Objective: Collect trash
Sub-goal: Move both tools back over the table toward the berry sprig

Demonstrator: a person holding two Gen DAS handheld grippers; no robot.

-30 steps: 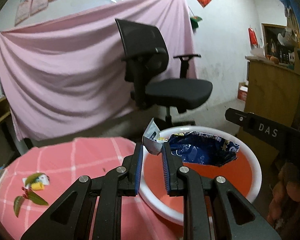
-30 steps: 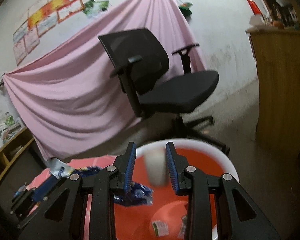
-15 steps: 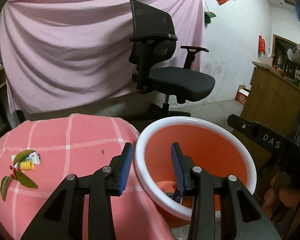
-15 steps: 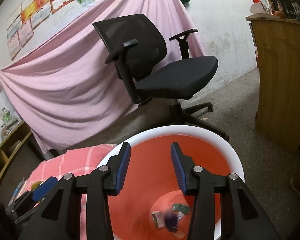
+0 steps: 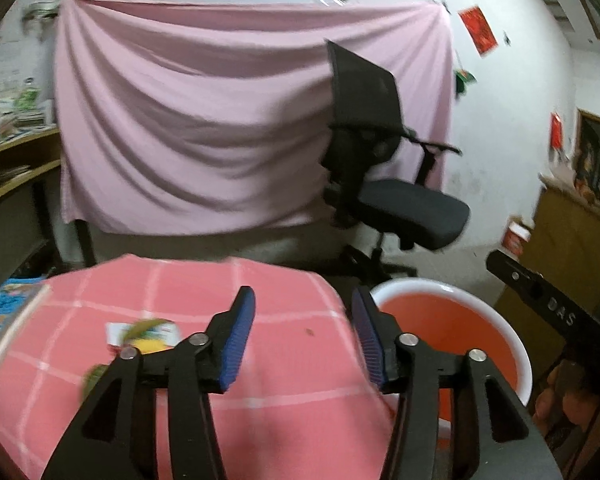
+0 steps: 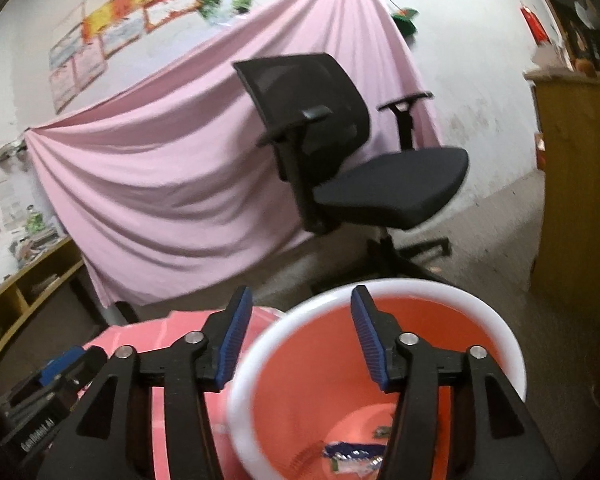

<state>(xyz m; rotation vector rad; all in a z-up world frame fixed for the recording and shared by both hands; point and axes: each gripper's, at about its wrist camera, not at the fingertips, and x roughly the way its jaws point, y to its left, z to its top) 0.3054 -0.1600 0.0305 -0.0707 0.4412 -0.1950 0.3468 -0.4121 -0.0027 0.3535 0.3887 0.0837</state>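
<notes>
Claws first: left claw [image 5: 302,334] is spread wide w/ nothing between the blue pads, hanging over the table [image 5: 284,412] w/ the pink checked cloth. Right claw [image 6: 298,334] is just as wide open and also empty, sitting above the near rim of the bucket [image 6: 496,322], which is white outside and orange inside.

Trash-wise, a dark blue wrapper [image 6: 350,449] plus a couple of smaller scraps lie at the bottom of the bucket. Bucket stands just off the right edge of the table, lower than the tabletop. On the table's left part there's a small white packet [image 5: 142,332] w/ some yellow and green bits on it, too blurry to tell exactly, and a green leaf [image 5: 94,374] near it. A colorful book [image 5: 8,320] sits at the table's far left edge.

Further out: black office chair [image 6: 360,160] on the floor behind the bucket, pink sheet [image 5: 220,128] hung across the wall, wooden cabinet [image 6: 578,184] on the right.
</notes>
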